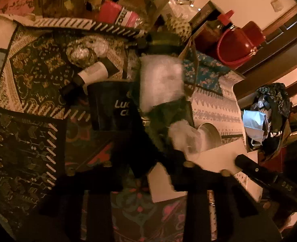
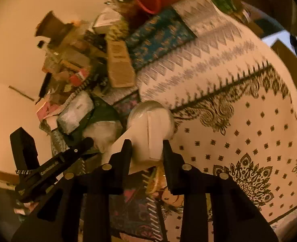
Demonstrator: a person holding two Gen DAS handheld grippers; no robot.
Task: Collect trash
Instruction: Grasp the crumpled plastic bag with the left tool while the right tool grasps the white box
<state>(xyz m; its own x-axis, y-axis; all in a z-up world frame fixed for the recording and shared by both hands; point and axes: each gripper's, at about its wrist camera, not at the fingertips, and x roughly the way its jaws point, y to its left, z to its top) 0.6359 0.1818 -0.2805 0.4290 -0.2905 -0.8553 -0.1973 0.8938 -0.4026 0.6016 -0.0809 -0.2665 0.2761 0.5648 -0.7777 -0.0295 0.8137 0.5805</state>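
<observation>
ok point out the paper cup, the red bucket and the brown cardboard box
paper cup (image 2: 150, 129): right wrist view, on its white side wall between the fingers
red bucket (image 1: 237, 46): left wrist view, on its outer wall
brown cardboard box (image 2: 120, 64): right wrist view, on its top face

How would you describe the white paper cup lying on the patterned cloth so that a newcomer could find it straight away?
Start at the white cloth with grey zigzag bands. At its near edge, beside a heap of dark green and clear plastic wrapping, lies the paper cup on its side. It alone is smooth, plain white and round, with its open mouth facing away and the right claw closed on it.
</observation>
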